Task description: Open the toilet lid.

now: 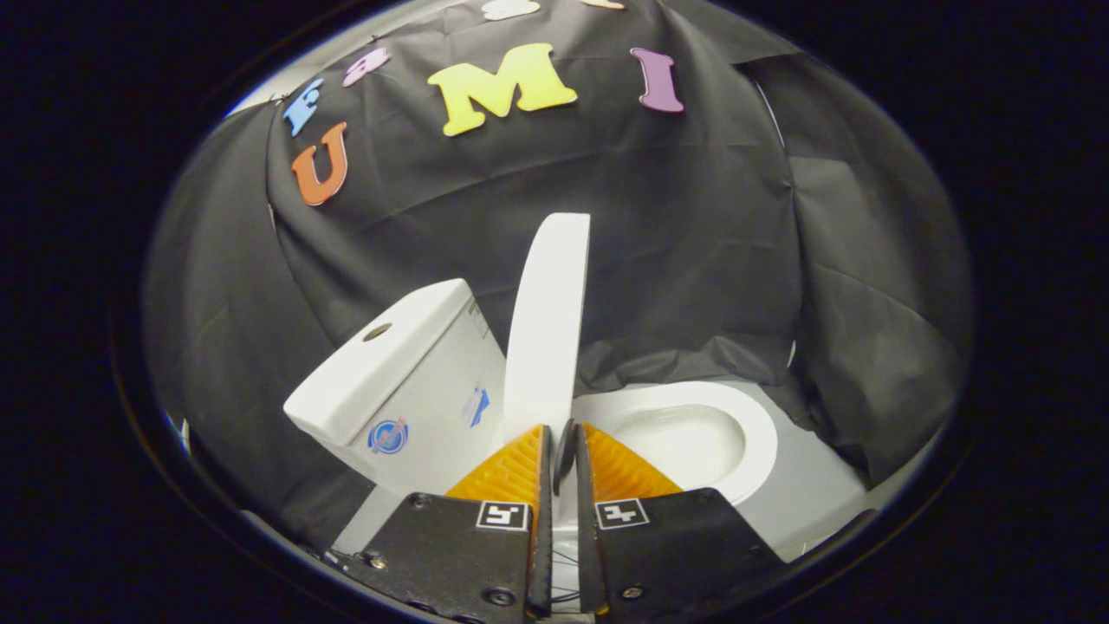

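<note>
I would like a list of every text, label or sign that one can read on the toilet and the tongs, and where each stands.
None can be quoted.
Round blue sticker on the cistern: too blurred to read.
Blue arrow sticker on the cistern: no readable words.
Small strip label near the cistern top: too small.
Square black-and-white markers on the tongs, which nearly close on the raised lid's edge: patterns, not letters.

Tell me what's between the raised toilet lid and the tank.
Nothing: in the gripper view the gap between the lid and the tank is bare. The gripper pinches the lid's edge.
</note>
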A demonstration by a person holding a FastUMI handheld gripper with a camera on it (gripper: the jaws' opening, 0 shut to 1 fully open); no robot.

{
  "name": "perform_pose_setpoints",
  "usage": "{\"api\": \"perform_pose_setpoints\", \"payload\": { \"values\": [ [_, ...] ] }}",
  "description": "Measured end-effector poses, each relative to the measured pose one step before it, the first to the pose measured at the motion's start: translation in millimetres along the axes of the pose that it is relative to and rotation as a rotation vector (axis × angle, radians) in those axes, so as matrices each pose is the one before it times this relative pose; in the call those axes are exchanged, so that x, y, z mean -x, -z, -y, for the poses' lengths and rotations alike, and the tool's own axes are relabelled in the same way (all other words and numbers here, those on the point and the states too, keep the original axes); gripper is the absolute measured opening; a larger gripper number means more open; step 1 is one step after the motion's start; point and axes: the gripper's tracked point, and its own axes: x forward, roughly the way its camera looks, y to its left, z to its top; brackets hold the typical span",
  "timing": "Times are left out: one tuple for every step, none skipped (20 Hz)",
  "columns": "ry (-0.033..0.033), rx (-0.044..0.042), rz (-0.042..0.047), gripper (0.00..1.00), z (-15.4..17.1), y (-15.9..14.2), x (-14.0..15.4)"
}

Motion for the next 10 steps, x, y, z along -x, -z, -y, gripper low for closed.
{"api": "perform_pose_setpoints", "payload": {
  "values": [
    [-0.00462,0.00916,0.00132,0.15,-5.01,-0.39,-0.19],
    [-0.00205,0.01692,0.00279,0.15,-4.90,1.00,-1.09],
    [-0.00171,0.01286,0.00189,0.15,-5.90,0.14,-0.32],
    [-0.00346,0.00694,0.00098,0.15,-4.12,0.60,-1.33],
    [-0.00315,-0.00163,-0.00021,0.16,-4.72,-0.20,-0.17],
    [-0.00389,-0.00106,-0.00031,0.16,-2.81,-0.59,-0.38],
    [-0.00352,-0.00195,-0.00076,0.16,-3.77,-0.30,-0.44],
    [-0.00339,0.00571,-0.00191,0.17,-3.98,0.54,-0.20],
    [-0.00240,0.00817,-0.00068,0.17,-3.97,0.52,-0.14],
    [-0.00181,0.01285,-0.00006,0.17,-4.80,0.80,-0.77]
  ]
}}
